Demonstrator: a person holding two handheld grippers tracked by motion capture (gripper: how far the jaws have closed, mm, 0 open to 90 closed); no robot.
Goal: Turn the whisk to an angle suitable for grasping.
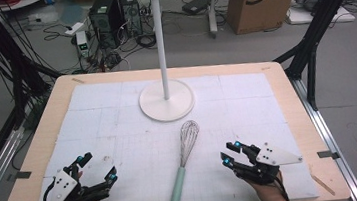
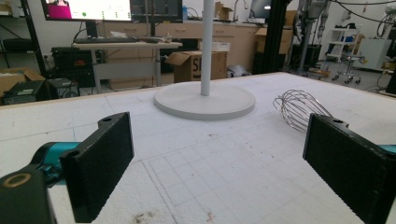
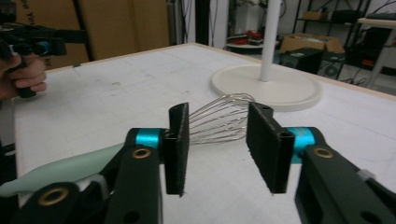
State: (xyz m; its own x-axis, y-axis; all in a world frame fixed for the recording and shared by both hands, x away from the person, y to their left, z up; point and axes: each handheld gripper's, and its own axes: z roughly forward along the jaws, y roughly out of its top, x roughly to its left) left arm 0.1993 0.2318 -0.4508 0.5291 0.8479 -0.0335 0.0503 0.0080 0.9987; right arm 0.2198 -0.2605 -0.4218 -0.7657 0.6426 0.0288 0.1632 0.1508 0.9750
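Lying flat on white gridded foam mat (image 1: 119, 132), between both grippers: wire balloon whisk with pale green handle (image 1: 184, 168). Long axis near-far, wire head toward round white base of hanging stand (image 1: 166, 100), handle end at near edge. Right hand-held gripper (image 1: 231, 154) close beside handle, jaws partly open, empty, aimed at the wires in right gripper view. Left hand-held gripper (image 1: 98, 167) farther off, jaws wide open, empty. Judged: right side nearer; a grasp needs a sideways reach left, jaws straddling handle across its axis.

Lighting: even, bright, overhead; shadows on the surface (image 1: 118, 122) faint. Images soft throughout; backgrounds blurred, edges slightly distorted.
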